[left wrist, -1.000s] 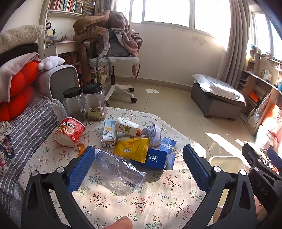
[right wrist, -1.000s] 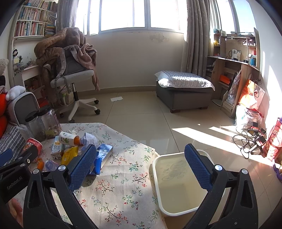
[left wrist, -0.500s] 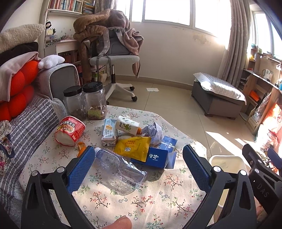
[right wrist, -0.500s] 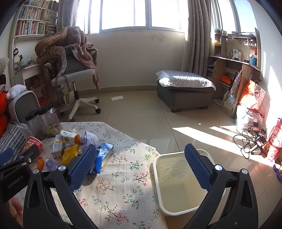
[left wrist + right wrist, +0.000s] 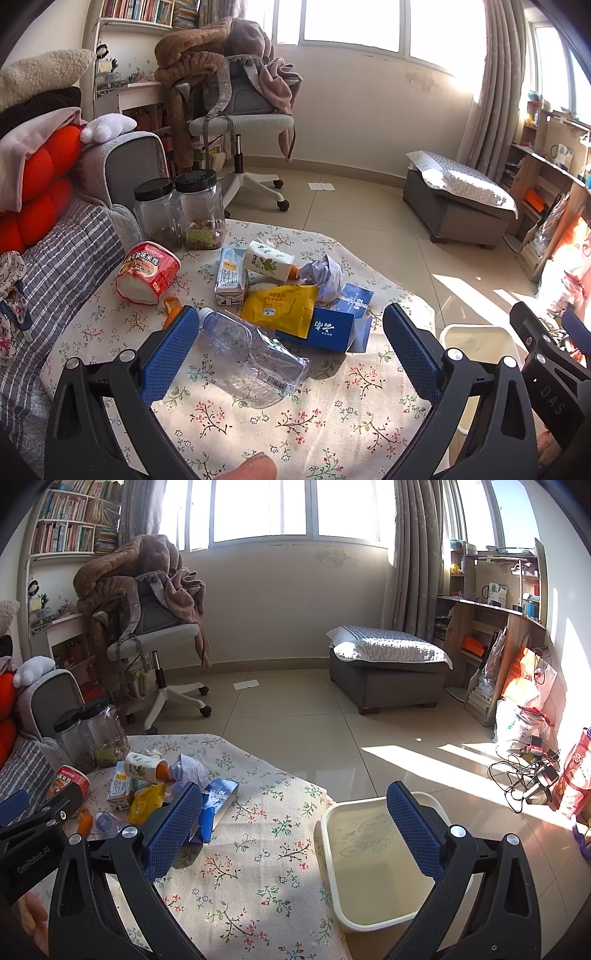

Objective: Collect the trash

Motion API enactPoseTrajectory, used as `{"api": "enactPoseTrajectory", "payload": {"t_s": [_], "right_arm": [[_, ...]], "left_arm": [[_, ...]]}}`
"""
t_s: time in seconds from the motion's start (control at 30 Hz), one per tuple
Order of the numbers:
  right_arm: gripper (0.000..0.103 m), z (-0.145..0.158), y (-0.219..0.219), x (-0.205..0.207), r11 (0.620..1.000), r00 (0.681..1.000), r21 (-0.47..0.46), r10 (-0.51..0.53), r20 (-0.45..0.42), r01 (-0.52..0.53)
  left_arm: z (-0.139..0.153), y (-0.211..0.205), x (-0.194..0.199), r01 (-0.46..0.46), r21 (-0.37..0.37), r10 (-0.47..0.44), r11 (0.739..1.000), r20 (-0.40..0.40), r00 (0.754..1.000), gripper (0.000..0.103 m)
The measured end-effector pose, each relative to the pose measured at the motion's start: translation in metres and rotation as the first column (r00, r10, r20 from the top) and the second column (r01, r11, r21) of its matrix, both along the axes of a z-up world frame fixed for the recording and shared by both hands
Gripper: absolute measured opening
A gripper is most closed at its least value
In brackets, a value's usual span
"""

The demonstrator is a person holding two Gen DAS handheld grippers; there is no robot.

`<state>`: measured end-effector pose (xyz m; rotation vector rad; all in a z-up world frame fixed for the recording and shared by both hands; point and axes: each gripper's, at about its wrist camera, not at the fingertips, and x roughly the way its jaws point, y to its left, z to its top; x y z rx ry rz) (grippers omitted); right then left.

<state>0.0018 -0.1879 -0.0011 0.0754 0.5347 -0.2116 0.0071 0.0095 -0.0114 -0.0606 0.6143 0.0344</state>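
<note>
Sunlit tiles and a floral tablecloth [image 5: 332, 417] fill the view under both of your tools. Your left gripper [image 5: 291, 350] is spread wide above the cloth and holds nothing; a crushed clear plastic bottle [image 5: 251, 358] lies between its blue pads, its neck just beside the left pad [image 5: 170, 354]. Just beyond the bottle you have a yellow snack packet [image 5: 282, 304] overlapping a blue box [image 5: 332, 328], then a crumpled paper wad [image 5: 325, 275], a milk carton [image 5: 231, 277] and a tipped white drink carton [image 5: 269, 260]. Further left lies a red noodle cup [image 5: 147, 271] on its side, with two black-lidded jars [image 5: 181, 214] at the far edge. Your right gripper [image 5: 295, 827] is likewise spread and empty, held over the table's right edge. Its right pad [image 5: 413, 834] sits in front of a cream bin [image 5: 369, 867], which stands on the floor against the table.
</note>
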Motion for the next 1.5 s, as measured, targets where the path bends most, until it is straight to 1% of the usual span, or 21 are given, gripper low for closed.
{"api": "enactPoseTrajectory", "payload": {"t_s": [0.9, 0.93, 1.0, 1.03, 1.1, 1.17, 1.23, 1.33, 1.43, 1.5], "right_arm": [[0.096, 0.003, -0.002, 0.002, 1.0, 1.0, 0.001, 0.001, -0.005, -0.001], [0.096, -0.008, 0.006, 0.001, 1.0, 1.0, 0.005, 0.005, -0.015, -0.005], [0.096, -0.012, 0.008, 0.004, 1.0, 1.0, 0.008, 0.006, -0.029, -0.006], [0.096, -0.015, 0.01, 0.008, 1.0, 0.998, 0.02, 0.004, -0.07, -0.003], [0.096, -0.017, 0.012, 0.013, 0.999, 0.996, 0.038, 0.022, -0.092, -0.019], [0.096, -0.013, 0.016, 0.017, 0.998, 0.993, 0.046, 0.04, -0.111, -0.035], [0.096, -0.001, 0.019, 0.023, 0.997, 0.991, 0.041, 0.064, -0.121, -0.06], [0.096, 0.019, 0.024, 0.038, 0.993, 0.984, 0.035, 0.113, -0.141, -0.109], [0.096, 0.023, 0.034, 0.049, 0.989, 0.979, 0.019, 0.145, -0.142, -0.144], [0.096, 0.017, 0.038, 0.056, 0.987, 0.975, 0.028, 0.16, -0.155, -0.157]], "left_arm": [[-0.001, 0.001, 0.001, -0.009, 0.001, 0.009, 1.0, -0.02, 1.0, 0.097], [-0.001, 0.002, 0.001, -0.01, 0.0, 0.01, 1.0, -0.021, 1.0, 0.097], [-0.001, 0.004, 0.002, -0.013, -0.006, 0.013, 1.0, -0.027, 1.0, 0.097], [0.0, 0.005, 0.004, -0.016, -0.011, 0.015, 1.0, -0.032, 0.999, 0.097], [0.002, 0.011, 0.007, -0.022, -0.021, 0.021, 1.0, -0.046, 0.999, 0.097], [0.005, 0.022, 0.013, -0.033, -0.034, 0.031, 0.999, -0.063, 0.998, 0.097], [0.012, 0.042, 0.021, -0.058, -0.058, 0.053, 0.997, -0.08, 0.995, 0.097], [0.029, 0.087, 0.035, -0.118, -0.13, 0.107, 0.984, -0.093, 0.99, 0.097], [0.045, 0.133, 0.052, -0.147, -0.198, 0.128, 0.969, -0.106, 0.986, 0.097], [0.044, 0.158, 0.064, -0.142, -0.241, 0.115, 0.96, -0.121, 0.986, 0.097]]}}
